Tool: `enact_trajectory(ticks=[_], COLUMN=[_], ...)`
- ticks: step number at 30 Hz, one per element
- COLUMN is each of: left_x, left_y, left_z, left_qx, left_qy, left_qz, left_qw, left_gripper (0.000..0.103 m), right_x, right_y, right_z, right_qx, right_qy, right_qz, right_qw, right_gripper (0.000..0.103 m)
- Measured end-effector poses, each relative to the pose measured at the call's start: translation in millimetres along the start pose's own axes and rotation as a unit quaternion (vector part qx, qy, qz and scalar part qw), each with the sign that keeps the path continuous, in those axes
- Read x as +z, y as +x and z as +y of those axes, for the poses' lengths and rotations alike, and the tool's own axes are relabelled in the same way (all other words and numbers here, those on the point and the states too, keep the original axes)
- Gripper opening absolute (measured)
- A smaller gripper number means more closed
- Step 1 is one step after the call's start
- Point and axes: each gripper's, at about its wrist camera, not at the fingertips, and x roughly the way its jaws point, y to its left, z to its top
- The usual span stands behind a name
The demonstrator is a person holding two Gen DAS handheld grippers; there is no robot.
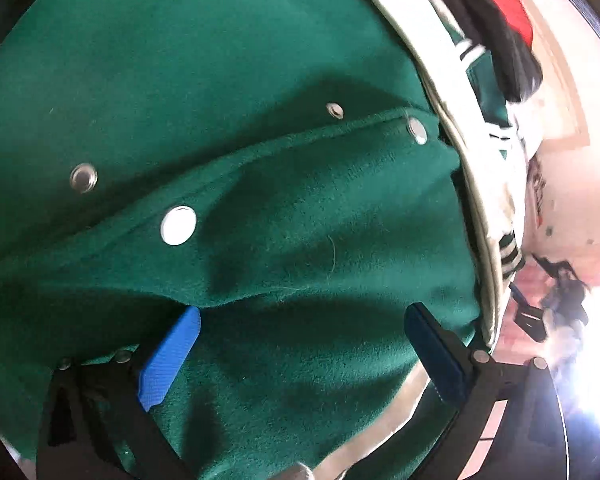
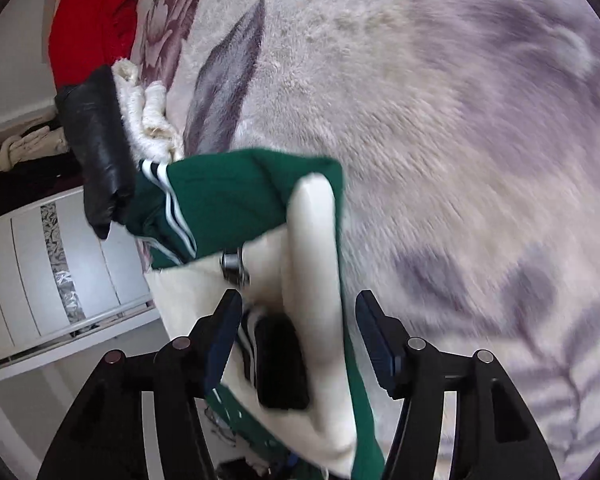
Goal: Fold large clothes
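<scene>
A green varsity jacket [image 1: 228, 80] with silver snaps [image 1: 178, 225] and a cream sleeve [image 1: 480, 208] fills the left wrist view. My left gripper [image 1: 300, 352] stands wide open over it. A green fold rests on the tip of the left blue pad [image 1: 172, 356], and neither pad presses the cloth. In the right wrist view, a bunched part of the jacket [image 2: 236, 204] with cream sleeve [image 2: 312, 264] and striped cuff hangs between the fingers of my right gripper [image 2: 298, 334]. The cloth lies against the left finger [image 2: 224, 336], while the right finger [image 2: 374, 340] stands apart from it.
A plush floral blanket [image 2: 460, 120] covers the bed. At its far left lie a red garment [image 2: 88, 24], a black shiny garment [image 2: 96, 152] and a cream fleece [image 2: 152, 120]. A white cabinet [image 2: 60, 272] stands beside the bed.
</scene>
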Motion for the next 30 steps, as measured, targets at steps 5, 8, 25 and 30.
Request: enact_trajectory(ticks=[5, 8, 25, 30], left_x=[-35.3, -89.6, -182.6, -175.6], left_y=[-39.8, -42.7, -24.1, -42.9], left_z=[-44.2, -70.6, -83.0, -82.9], left_qx=[0.053, 0.078, 0.161, 0.145], left_qy=[0.15, 0.257, 0.429, 0.412], left_qz=[0.009, 0.071, 0.073, 0.07], left_qw=[0.9873, 0.9606, 0.8858, 0.8969], left_gripper=[0.103, 0.103, 0.007, 0.006], right_x=[-48.0, -78.1, -22.5, -27.1], right_y=[-42.8, -59.9, 58.2, 95.5], right_z=[-25.7, -48.1, -21.5, 10.0], right_qx=[-0.033, -0.072, 0.119, 0.071], right_qy=[-0.006, -0.011, -0.037, -0.067], right_qz=[0.016, 0.033, 0.066, 0.091], right_qw=[0.999, 0.997, 0.99, 0.991], right_gripper=[0.082, 0.082, 0.098, 0.103])
